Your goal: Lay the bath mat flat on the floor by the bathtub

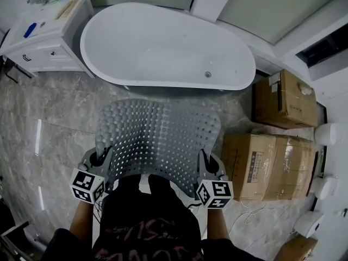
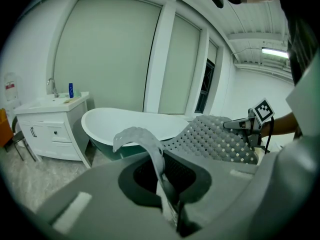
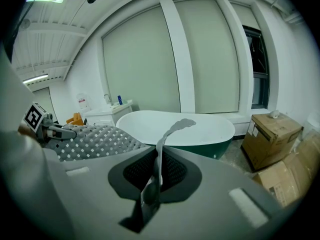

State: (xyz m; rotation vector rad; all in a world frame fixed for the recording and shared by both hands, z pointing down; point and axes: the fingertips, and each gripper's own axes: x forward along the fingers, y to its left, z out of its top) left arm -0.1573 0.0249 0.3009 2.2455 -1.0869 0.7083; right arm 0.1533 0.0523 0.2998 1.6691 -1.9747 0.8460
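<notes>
- Here, the left gripper (image 1: 101, 160) and the right gripper (image 1: 207, 165) each had their jaws pinched tight on a near corner of the bath mat (image 1: 157, 137), at 7 o'clock and 5 o'clock of it.
- The bath mat was held up off the floor (image 1: 54, 113), bowed between the two grippers, its far edge drooping toward 12 o'clock.
- The bathtub (image 1: 163, 48) lay at 12 o'clock, just beyond that far edge.
- At 3 o'clock sat cardboard boxes (image 1: 269, 165); at 10 o'clock stood a white cabinet (image 1: 46, 42).

Left gripper (image 1: 101, 160) and right gripper (image 1: 209, 166) sit level, apart, jaws pinched on the bath mat (image 1: 157, 132).
</notes>
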